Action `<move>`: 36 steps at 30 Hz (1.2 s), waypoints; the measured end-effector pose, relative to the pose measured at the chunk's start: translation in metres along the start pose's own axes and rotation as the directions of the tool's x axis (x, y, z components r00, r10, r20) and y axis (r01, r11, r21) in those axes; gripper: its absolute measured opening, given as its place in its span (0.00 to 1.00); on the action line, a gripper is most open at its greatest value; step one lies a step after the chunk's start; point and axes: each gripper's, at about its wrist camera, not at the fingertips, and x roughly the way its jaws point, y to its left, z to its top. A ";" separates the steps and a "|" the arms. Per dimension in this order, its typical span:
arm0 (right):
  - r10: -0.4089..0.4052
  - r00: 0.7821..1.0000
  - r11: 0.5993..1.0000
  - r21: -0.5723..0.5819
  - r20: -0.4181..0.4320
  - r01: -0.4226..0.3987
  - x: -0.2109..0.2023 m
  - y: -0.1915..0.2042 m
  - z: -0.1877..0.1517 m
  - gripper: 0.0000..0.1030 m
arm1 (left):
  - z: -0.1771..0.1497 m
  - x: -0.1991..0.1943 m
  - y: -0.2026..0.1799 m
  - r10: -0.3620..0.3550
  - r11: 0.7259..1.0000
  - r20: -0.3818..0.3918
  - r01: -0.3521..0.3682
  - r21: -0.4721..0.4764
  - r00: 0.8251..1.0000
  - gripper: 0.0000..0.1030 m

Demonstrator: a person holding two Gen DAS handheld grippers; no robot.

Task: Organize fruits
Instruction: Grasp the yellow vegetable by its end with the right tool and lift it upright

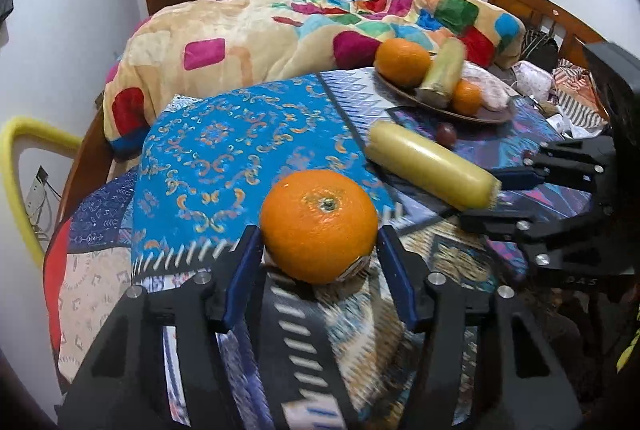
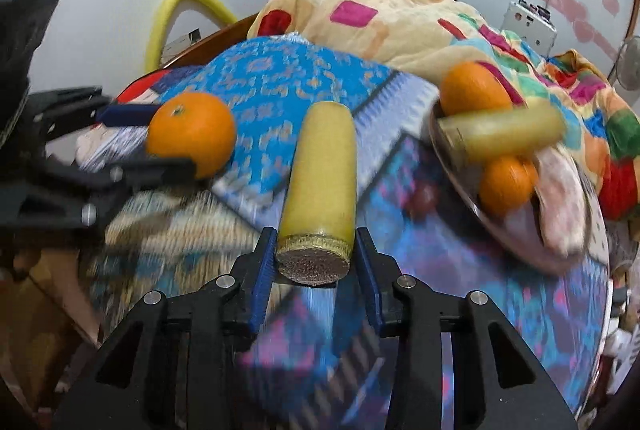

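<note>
A large orange (image 1: 318,226) sits between the blue pads of my left gripper (image 1: 316,236), which is shut on it just above the patterned cloth. The right wrist view shows that orange (image 2: 192,132) at the left, in the left gripper (image 2: 170,138). My right gripper (image 2: 316,244) is shut on the cut end of a yellow sugarcane piece (image 2: 320,174), which points away from it. In the left wrist view, this cane piece (image 1: 428,162) lies at the right with the right gripper (image 1: 482,200) at its near end. A brown plate (image 1: 480,118) holds two oranges, another cane piece (image 1: 442,74) and a pinkish fruit.
A small dark red fruit (image 1: 446,134) lies on the cloth in front of the plate. A bunched colourful blanket (image 1: 248,30) rises behind the blue patterned cloth (image 1: 240,158). A yellow foam loop (image 1: 16,158) stands at the left, and clutter lies by the wooden headboard (image 1: 532,6) at the right.
</note>
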 end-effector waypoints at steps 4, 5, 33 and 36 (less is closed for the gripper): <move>-0.021 1.000 1.000 0.008 -0.010 0.021 -0.023 -0.006 -0.026 0.33 | -0.005 -0.021 -0.015 -0.028 1.000 0.017 0.028 0.007 0.999 0.37; -0.027 1.000 1.000 0.012 -0.014 0.027 -0.029 -0.007 -0.034 0.33 | -0.006 -0.024 -0.020 -0.033 0.999 0.010 0.033 0.016 0.999 0.37; 0.032 0.996 0.999 0.030 0.078 -0.035 -0.012 -0.024 -0.003 0.34 | 0.005 0.013 -0.006 0.007 1.000 -0.035 -0.007 0.012 0.999 0.65; 0.034 0.993 0.998 0.049 0.113 -0.039 -0.028 -0.030 -0.007 0.34 | 0.006 0.015 -0.014 0.045 0.998 -0.030 -0.044 0.042 0.999 0.64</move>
